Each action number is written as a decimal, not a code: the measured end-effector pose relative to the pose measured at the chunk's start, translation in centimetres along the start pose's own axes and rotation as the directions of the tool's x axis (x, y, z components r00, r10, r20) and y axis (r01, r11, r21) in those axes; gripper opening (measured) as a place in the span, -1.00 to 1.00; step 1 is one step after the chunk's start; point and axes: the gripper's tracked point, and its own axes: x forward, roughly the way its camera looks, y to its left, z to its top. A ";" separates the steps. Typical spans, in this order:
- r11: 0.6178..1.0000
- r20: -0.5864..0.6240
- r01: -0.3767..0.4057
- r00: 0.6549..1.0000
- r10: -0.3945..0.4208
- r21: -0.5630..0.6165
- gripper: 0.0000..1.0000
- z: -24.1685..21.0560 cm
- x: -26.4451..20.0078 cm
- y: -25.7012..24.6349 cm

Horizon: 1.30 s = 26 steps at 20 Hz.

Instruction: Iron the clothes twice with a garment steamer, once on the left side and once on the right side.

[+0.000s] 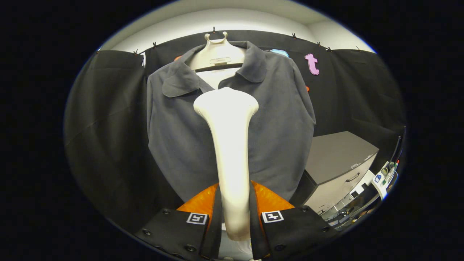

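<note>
Gripper (233, 203): both fingers clamped on the handle of a white garment steamer (230, 145). Steamer: upright between the fingers, its wide head beyond them, over the chest of a dark grey collared shirt (279, 130). Shirt: on a cream hanger (216, 54) against the black booth wall. Beside it, to the right: grey drawer cabinet (340, 159).

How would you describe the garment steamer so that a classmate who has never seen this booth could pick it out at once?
Find the dark grey collared shirt hanging on a pale hanger before the black cloth wall. In front of its chest rises the garment steamer, its handle clamped between the fingers of the gripper. It alone is cream, smooth and widens into a flat head near the collar.
</note>
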 end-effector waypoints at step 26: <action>0.996 -0.169 -0.086 0.982 0.084 -0.004 -0.19 -7.5 3.9 5.1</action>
